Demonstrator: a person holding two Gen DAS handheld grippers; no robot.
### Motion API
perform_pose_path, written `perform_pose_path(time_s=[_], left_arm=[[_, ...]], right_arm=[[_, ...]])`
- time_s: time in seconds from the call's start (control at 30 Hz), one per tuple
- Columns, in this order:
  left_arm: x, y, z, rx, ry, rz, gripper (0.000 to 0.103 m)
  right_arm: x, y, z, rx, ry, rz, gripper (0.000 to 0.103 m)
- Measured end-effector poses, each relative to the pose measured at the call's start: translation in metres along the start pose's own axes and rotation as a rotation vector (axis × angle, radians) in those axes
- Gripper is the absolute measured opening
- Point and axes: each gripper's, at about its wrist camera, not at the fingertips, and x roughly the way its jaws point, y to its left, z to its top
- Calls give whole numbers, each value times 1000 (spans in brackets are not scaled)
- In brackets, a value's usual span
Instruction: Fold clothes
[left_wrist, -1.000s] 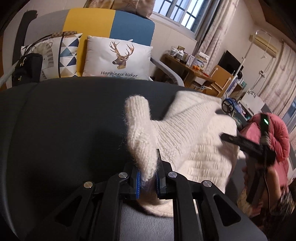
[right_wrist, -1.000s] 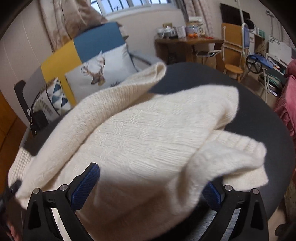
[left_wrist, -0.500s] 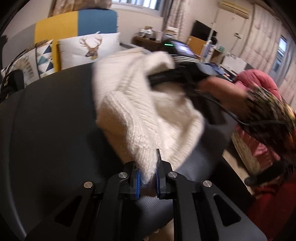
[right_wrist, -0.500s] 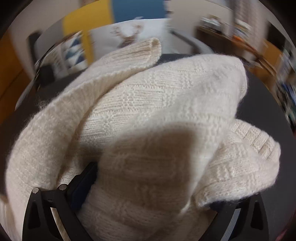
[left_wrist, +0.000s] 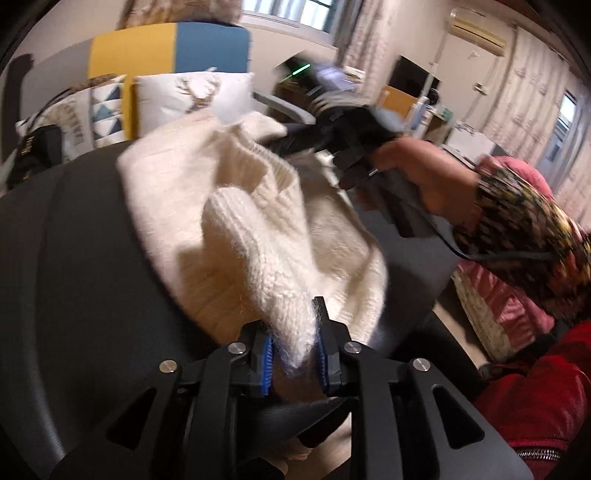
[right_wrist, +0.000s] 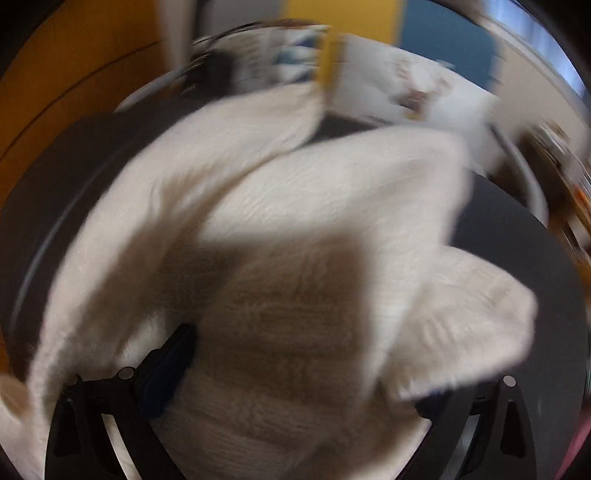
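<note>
A dark grey padded surface (left_wrist: 74, 258) fills the foreground of both wrist views, in a lived-in room. Nearest the left camera, the left gripper (left_wrist: 295, 360) is pinched closed on a fuzzy corner of the one cream knitted sweater (left_wrist: 251, 236), which lies bunched on that surface. Its two blue pads (left_wrist: 266, 356) press the knit from either side. Farther along, the right gripper (left_wrist: 295, 138) reaches into the sweater's far edge, carried by a hand (left_wrist: 424, 177) in a patterned sleeve (left_wrist: 517, 221). In its own blurred view the right gripper (right_wrist: 295, 398) has its fingers spread wide with sweater (right_wrist: 295, 240) heaped between them; whether it grips cannot be told. Beyond stand two cushions, one with triangles (left_wrist: 103, 110) and one with a deer (left_wrist: 192, 98), against a yellow and blue sofa back (left_wrist: 166, 48).
</note>
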Motion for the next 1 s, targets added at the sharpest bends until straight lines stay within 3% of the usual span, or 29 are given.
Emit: perform_pose_path(time_s=[0.07, 0.13, 0.27, 0.43, 0.5, 0.63, 0.77, 0.8, 0.9, 1.0], left_arm=[[-5, 10, -1, -44, -17, 7, 30], [-9, 19, 1, -81, -35, 20, 34], [-20, 33, 6, -140, -75, 53, 34], [-54, 59, 3, -160, -163, 186, 38], [-63, 72, 1, -185, -193, 230, 46], [-68, 99, 5, -287, -232, 243, 46], [-48, 111, 16, -328, -215, 258, 46], [-41, 112, 21, -324, -203, 265, 46], [-18, 111, 38, -280, -169, 298, 46], [10, 108, 58, -218, -135, 340, 46]], right_arm=[[-21, 0, 2, 84, -83, 42, 102], [-23, 6, 6, 106, -92, 74, 102], [-3, 16, 20, 94, -42, 30, 102], [5, 30, 37, 72, -63, -58, 100], [-8, 32, 37, 122, -103, -80, 100], [-7, 35, 41, 209, -125, -86, 100], [20, 59, 33, 100, -34, -71, 103], [27, 70, 29, 27, -14, -108, 103], [23, 91, 17, -155, -50, -149, 103], [6, 78, 5, -132, -63, -39, 103]])
